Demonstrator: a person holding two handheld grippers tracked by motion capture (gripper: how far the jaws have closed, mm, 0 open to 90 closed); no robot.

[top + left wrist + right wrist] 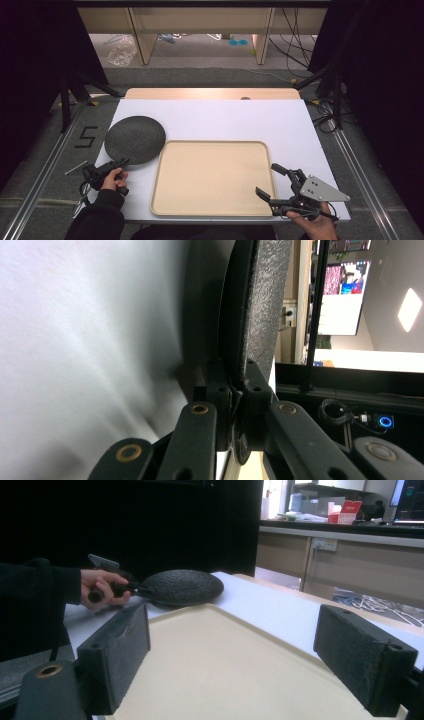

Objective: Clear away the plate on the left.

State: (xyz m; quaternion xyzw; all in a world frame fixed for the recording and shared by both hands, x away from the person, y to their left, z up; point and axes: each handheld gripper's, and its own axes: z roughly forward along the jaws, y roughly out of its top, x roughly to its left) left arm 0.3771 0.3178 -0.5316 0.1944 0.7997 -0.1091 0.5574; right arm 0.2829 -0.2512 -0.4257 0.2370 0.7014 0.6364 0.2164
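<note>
The dark round plate (135, 139) sat near the table's left edge, its rim lifted slightly and just overlapping the beige tray's (212, 146) near-left corner, pinched at its near rim by the left gripper (120, 162), seemingly so it could be carried over the tray. The right gripper (272, 182) hovered spread wide and empty over the tray's right edge; the bare tray and white table (225, 117) left plenty of room
</note>
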